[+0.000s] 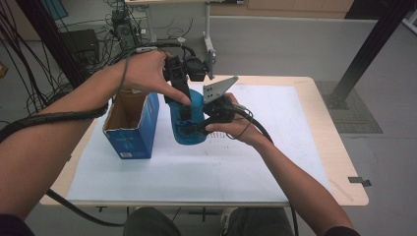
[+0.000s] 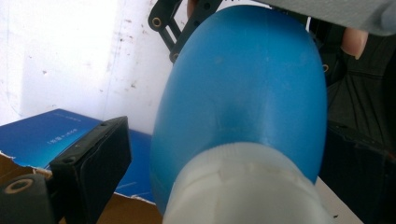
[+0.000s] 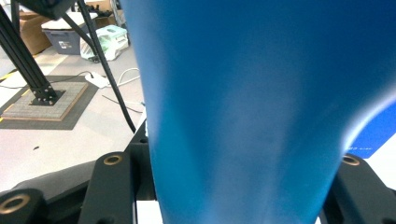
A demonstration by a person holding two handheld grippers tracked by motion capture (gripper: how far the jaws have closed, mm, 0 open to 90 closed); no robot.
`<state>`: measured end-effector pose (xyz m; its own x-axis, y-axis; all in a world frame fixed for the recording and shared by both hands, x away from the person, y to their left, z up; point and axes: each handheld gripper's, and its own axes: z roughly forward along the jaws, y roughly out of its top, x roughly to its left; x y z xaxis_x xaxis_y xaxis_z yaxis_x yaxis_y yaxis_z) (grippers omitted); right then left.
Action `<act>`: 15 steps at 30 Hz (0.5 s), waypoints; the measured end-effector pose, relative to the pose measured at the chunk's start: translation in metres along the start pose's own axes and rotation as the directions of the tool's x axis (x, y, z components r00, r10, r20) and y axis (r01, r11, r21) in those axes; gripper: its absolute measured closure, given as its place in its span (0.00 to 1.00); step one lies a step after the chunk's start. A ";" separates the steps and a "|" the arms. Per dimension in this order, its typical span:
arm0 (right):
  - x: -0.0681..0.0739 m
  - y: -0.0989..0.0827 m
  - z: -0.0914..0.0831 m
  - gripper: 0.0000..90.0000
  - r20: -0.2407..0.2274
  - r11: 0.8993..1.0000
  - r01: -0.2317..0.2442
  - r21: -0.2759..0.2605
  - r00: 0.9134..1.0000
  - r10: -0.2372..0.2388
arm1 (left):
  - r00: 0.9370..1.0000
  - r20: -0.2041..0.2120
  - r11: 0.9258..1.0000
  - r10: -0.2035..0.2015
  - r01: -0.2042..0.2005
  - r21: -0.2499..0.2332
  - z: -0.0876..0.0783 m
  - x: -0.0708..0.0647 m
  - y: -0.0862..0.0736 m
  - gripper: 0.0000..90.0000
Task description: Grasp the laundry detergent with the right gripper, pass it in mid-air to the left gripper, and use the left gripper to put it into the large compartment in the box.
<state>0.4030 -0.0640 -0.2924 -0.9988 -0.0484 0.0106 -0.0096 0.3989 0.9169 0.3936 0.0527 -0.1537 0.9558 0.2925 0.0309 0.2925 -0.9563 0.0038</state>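
A blue bottle (image 1: 195, 124) is held upright just above the white-covered table (image 1: 275, 152). My right gripper (image 1: 193, 129) comes in from the right, shut on the bottle's lower body. In the right gripper view the blue bottle (image 3: 243, 102) sits between the two black jaws of my right gripper (image 3: 233, 186). My left gripper (image 1: 185, 104) reaches down from above at the bottle's top. In the left gripper view the bottle's white cap (image 2: 243, 186) lies between the jaws of my left gripper (image 2: 233, 140). A gap shows beside the left pad (image 2: 93, 163), so it stands open.
An open blue cardboard box (image 1: 132, 125) stands just left of the bottle, and its blue side (image 2: 42, 135) appears under the left jaw. Cables and a black frame post (image 1: 369, 49) are beyond the table. The table's right half is bare white sheet.
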 end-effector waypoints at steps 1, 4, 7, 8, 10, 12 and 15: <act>0.000 0.000 0.000 0.48 0.000 1.000 0.000 0.000 1.000 0.000 | 1.000 0.002 1.000 0.001 -0.001 0.002 0.000 0.000 0.000 0.08; 0.001 0.000 0.000 0.48 -0.001 1.000 0.000 0.000 1.000 0.000 | 1.000 0.002 1.000 0.000 0.000 0.001 0.000 0.000 0.000 0.08; 0.001 0.000 0.000 0.48 0.000 1.000 0.001 0.001 1.000 -0.001 | 1.000 0.000 1.000 -0.002 0.002 -0.002 0.000 0.000 0.000 0.08; 0.001 0.000 0.000 0.48 -0.001 1.000 0.001 0.001 1.000 -0.001 | 1.000 0.000 1.000 -0.002 0.002 -0.002 0.000 -0.001 0.000 0.08; 0.001 0.000 0.000 0.48 -0.001 1.000 0.001 0.001 1.000 -0.001 | 1.000 -0.001 1.000 -0.003 0.003 -0.002 -0.001 0.000 -0.001 0.08; 0.001 0.000 0.001 0.48 0.000 1.000 0.001 0.001 1.000 -0.001 | 1.000 -0.002 1.000 -0.002 0.002 -0.002 -0.001 0.000 -0.001 0.08; 0.001 0.000 0.001 0.48 -0.001 1.000 0.000 0.000 1.000 0.000 | 1.000 0.002 1.000 -0.003 0.003 -0.003 -0.001 0.000 -0.001 0.08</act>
<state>0.4023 -0.0634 -0.2922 -0.9987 -0.0498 0.0109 -0.0099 0.3986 0.9171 0.3930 0.0535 -0.1531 0.9551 0.2950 0.0291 0.2949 -0.9555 0.0064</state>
